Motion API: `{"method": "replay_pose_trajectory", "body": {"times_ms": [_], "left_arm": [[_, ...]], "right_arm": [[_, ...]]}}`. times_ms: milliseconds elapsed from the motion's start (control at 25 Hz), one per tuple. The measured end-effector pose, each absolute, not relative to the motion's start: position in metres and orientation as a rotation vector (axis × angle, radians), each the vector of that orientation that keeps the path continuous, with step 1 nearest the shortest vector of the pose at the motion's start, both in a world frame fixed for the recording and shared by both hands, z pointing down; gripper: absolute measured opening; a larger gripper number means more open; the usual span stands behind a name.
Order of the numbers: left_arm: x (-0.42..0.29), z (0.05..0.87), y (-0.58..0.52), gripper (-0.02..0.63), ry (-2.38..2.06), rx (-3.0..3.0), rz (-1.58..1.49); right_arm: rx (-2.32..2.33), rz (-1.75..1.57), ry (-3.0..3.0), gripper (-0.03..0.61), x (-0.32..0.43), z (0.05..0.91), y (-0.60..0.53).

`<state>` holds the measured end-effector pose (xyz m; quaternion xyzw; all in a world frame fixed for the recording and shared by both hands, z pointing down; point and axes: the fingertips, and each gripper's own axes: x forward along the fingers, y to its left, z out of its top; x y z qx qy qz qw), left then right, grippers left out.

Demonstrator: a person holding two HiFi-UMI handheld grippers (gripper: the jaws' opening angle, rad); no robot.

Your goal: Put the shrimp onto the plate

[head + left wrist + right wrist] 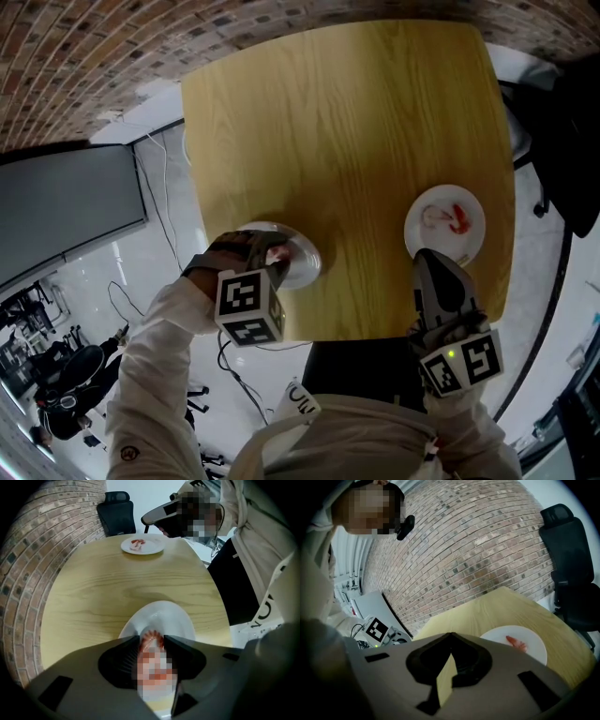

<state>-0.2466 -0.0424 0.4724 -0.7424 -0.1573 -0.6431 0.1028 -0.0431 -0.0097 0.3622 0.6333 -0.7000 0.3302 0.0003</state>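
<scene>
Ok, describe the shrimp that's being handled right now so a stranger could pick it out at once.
On the wooden table, two white plates sit near the person's edge. At the left plate, the left gripper clamps a curled orange-pink shrimp between its jaws. It is the only shrimp held; the other shrimp lies loose on the right plate.

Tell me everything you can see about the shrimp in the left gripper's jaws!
The shrimp is orange-red with pale stripes across a curved, ribbed back. Only its curled end shows clearly; the rest is blurred over. It lies lengthwise between the jaws of the left gripper, whose pads press on both its sides. It is over the near part of a white plate on the wooden table; whether it touches the plate cannot be told.
</scene>
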Motion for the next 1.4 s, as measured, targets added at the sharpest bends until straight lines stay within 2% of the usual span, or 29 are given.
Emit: {"method": "replay_pose_trajectory", "body": {"times_ms": [840, 1400], "left_arm": [[-0.236, 0.462, -0.031, 0.160, -0.393, -2.242, -1.896], [-0.179, 0.444, -0.011, 0.158, -0.390, -2.245, -1.808]], "right_arm": [[1.986, 1.049, -2.213, 0.025, -0.032, 0.357, 0.005], [2.089, 1.027, -2.190, 0.025, 0.011, 0.344, 0.043]]}}
